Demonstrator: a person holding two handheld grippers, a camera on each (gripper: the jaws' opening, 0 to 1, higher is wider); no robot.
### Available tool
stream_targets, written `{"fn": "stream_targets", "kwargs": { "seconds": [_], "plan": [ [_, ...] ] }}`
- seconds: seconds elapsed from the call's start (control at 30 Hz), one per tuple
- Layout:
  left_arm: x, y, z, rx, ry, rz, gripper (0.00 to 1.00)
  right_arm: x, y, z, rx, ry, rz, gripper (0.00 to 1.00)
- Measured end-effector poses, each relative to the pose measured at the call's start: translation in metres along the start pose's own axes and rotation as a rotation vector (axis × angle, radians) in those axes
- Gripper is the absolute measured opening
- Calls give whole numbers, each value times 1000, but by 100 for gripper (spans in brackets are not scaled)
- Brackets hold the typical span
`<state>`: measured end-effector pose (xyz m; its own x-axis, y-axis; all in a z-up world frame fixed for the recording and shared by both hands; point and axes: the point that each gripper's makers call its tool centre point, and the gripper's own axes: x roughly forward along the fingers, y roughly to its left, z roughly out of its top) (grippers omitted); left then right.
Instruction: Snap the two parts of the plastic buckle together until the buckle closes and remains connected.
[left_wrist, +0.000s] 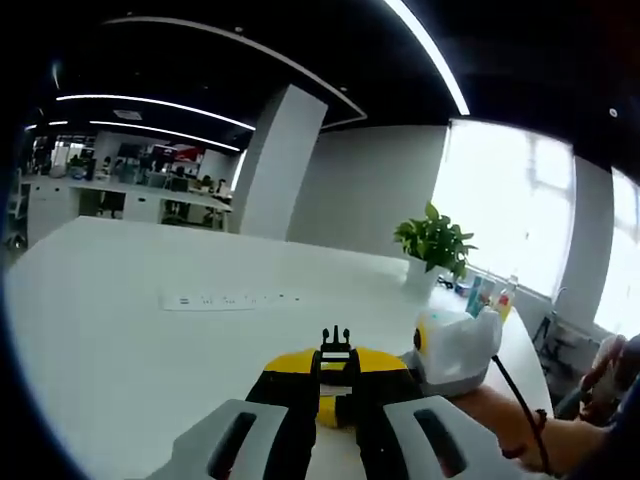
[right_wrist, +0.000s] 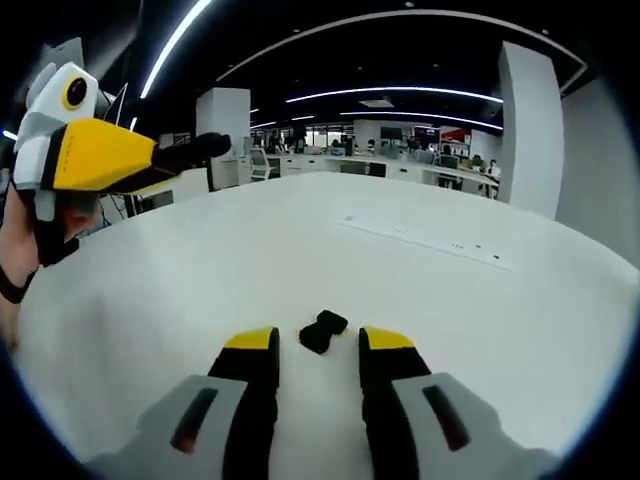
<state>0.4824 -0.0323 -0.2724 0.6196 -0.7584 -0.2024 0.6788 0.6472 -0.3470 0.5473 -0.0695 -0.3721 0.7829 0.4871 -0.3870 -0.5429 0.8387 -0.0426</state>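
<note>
The male half of a black plastic buckle (left_wrist: 336, 341) stands prongs-up between the yellow tips of my left gripper (left_wrist: 336, 368), which is shut on it above the white table (left_wrist: 120, 330). The other black buckle half (right_wrist: 322, 331) lies flat on the table (right_wrist: 200, 270), just ahead of and between the tips of my right gripper (right_wrist: 318, 345), which is open and not touching it. The left gripper (right_wrist: 200, 149) also hangs raised at the upper left of the right gripper view. The right gripper's white body (left_wrist: 458, 350) sits close beside the left jaws.
A white power strip (left_wrist: 230, 298) (right_wrist: 420, 234) is set into the table farther out. A potted plant (left_wrist: 435, 243) and some bottles (left_wrist: 490, 296) stand at the table's far edge by the windows. A person's forearm (left_wrist: 500, 420) reaches in from the right. Office desks (right_wrist: 400, 160) lie beyond.
</note>
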Motion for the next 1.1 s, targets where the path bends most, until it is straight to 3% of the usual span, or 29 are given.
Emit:
{"fn": "stream_targets", "kwargs": {
  "seconds": [0.27, 0.47, 0.6, 0.73, 1.1],
  "plan": [
    [2, 2, 2, -10, -2, -4, 10, -6, 1, 0, 6, -10, -44, 27],
    [2, 2, 2, -6, -1, -3, 10, -3, 4, 2, -14, -21, -26, 19],
    [1, 2, 2, -8, 0, -3, 10, 0, 2, 3, -20, -22, -26, 19],
    [1, 1, 0, -2, 2, 1, 10, -1, 13, 4, -48, -31, 47, 18],
    [-1, -1, -2, -4, -1, -1, 10, -6, 14, 2, -39, 2, 9, 17]
  ]
}}
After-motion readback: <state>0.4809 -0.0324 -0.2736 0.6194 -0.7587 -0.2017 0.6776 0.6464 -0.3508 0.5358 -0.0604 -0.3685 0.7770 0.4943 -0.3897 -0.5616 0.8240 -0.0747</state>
